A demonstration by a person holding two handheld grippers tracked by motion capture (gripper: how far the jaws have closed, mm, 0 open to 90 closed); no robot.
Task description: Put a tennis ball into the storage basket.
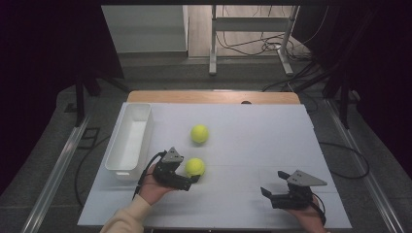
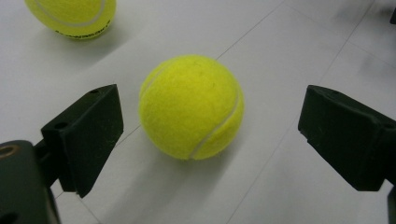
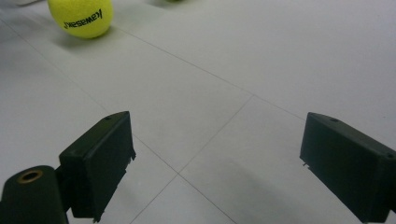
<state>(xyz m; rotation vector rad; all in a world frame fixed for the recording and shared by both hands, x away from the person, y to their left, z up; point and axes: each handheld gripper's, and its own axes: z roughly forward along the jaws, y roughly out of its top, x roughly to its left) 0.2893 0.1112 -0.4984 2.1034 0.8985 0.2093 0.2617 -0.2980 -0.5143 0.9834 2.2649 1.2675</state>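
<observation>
The left gripper [image 1: 194, 178] is held low over the white desk [image 1: 262, 141], at the near left of centre in the high view. Its jaws are spread wide apart, and the near tennis ball [image 1: 195, 167] is seen lying on the desk just ahead of their tips. In the left gripper view the same ball [image 2: 191, 107] is framed between the two black jaws, slightly beyond them, with clear gaps on both sides (no contact with either jaw is observed). The ball is resting on the desk surface, its white seam turned toward the camera.

A second tennis ball [image 1: 199, 134] is noted farther from the person, apart from the first; it appears at the upper left corner of the left gripper view [image 2: 71, 17].

The right gripper [image 1: 268, 193] is held near the front right of the desk, well apart from both balls. Its jaws are likewise spread, with nothing but bare desk between them in the right gripper view. A tennis ball with dark lettering [image 3: 80, 17] is recorded at the upper left of that view, far beyond the jaws.

A white rectangular bin [image 1: 144, 137] stands along the left edge of the desk, just beside the left gripper.
</observation>
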